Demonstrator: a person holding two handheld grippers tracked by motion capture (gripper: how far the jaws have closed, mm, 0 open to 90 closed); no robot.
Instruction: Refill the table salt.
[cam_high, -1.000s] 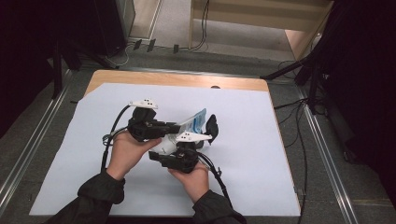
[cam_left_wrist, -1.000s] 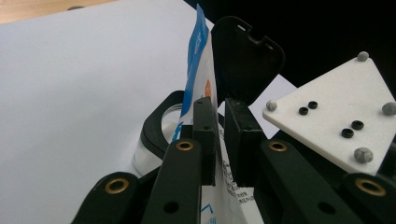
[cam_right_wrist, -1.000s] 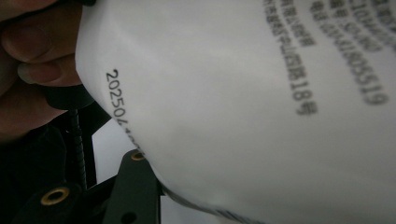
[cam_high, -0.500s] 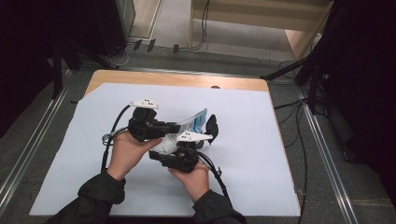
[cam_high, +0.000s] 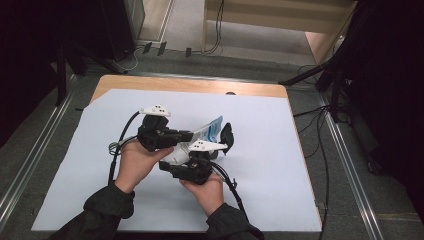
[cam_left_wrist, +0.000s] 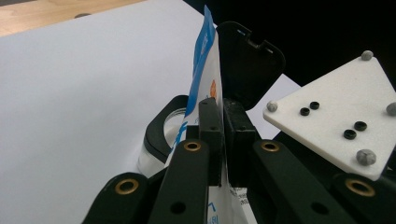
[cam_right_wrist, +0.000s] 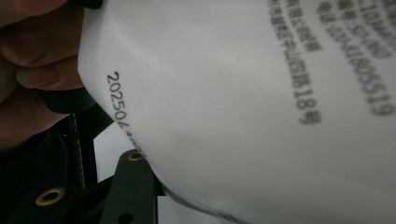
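A white and blue pouch (cam_high: 209, 130) is held upright over the middle of the white sheet. My left gripper (cam_high: 187, 136) is shut on it; in the left gripper view the jaws (cam_left_wrist: 222, 105) pinch its edge and its blue top (cam_left_wrist: 204, 56) rises above them. Behind the pouch stands a clear jar (cam_left_wrist: 156, 149) with a black rim, its black flip lid (cam_left_wrist: 250, 60) (cam_high: 227, 135) open. My right gripper (cam_high: 180, 159) sits just below the pouch. In the right gripper view the pouch's printed white back (cam_right_wrist: 257, 116) covers the jaws, apart from one finger (cam_right_wrist: 133, 186).
A white sheet (cam_high: 280, 170) covers most of the wooden table (cam_high: 190, 85). Cables trail from both grippers toward the person. Metal rails run along both sides of the table, and dark stands are at the far right.
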